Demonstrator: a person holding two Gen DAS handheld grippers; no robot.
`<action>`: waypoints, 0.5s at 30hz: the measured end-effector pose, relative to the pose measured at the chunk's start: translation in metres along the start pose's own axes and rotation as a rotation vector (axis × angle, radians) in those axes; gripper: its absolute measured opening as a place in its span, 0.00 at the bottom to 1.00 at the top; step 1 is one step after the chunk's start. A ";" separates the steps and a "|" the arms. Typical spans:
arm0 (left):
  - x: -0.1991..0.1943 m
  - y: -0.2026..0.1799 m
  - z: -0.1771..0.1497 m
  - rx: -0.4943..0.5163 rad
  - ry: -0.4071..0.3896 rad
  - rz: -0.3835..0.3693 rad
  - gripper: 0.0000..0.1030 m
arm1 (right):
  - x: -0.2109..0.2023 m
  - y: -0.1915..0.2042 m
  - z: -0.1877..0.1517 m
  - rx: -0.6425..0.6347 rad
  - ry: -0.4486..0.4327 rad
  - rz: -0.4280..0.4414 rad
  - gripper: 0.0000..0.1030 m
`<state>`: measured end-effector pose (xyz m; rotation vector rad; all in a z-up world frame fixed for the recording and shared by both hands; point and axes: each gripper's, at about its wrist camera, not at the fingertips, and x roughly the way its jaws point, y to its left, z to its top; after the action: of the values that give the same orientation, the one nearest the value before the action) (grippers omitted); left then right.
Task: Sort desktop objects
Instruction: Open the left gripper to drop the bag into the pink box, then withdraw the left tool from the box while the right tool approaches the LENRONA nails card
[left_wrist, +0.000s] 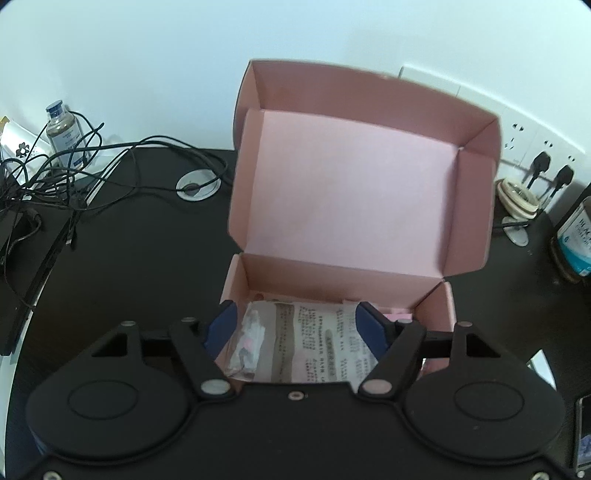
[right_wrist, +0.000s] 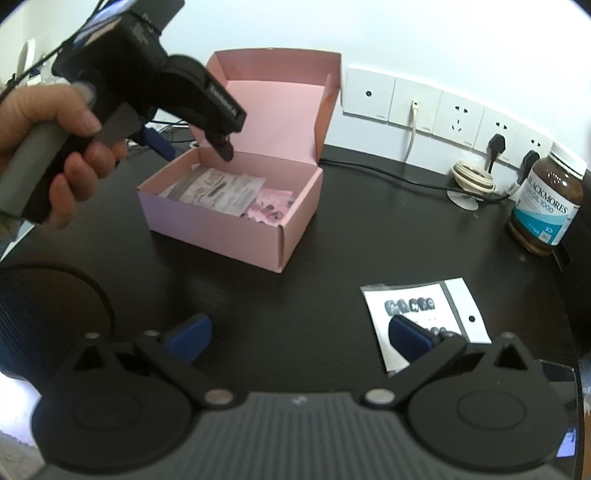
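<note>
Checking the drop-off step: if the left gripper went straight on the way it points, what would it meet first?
Most likely the printed paper sheet lying in the pink box: the left gripper hangs open right above it. Its depth is unclear, so the gap is hard to judge.

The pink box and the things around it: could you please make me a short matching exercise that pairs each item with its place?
Items:
1. printed leaflet
2. brown supplement bottle
3. white packet
4. left gripper

Places:
A. flat on the black desk, near the right gripper's fingers
B. inside the pink box
C. upright by the wall sockets
D. above the pink box, open

Pairs: 1-B, 2-C, 3-A, 4-D
</note>
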<state>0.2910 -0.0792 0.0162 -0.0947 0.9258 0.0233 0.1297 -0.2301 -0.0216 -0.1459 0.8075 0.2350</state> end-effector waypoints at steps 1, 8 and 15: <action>-0.003 -0.002 0.000 0.004 -0.006 -0.004 0.70 | 0.000 0.000 0.000 0.000 0.000 -0.001 0.99; -0.029 -0.031 -0.013 0.105 -0.068 -0.040 0.77 | 0.003 -0.004 -0.005 0.018 0.007 -0.011 0.99; -0.038 -0.058 -0.027 0.185 -0.072 -0.082 0.79 | 0.003 -0.012 -0.012 0.045 0.010 -0.034 0.99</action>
<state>0.2497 -0.1385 0.0346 0.0400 0.8478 -0.1341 0.1266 -0.2442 -0.0318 -0.1189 0.8193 0.1838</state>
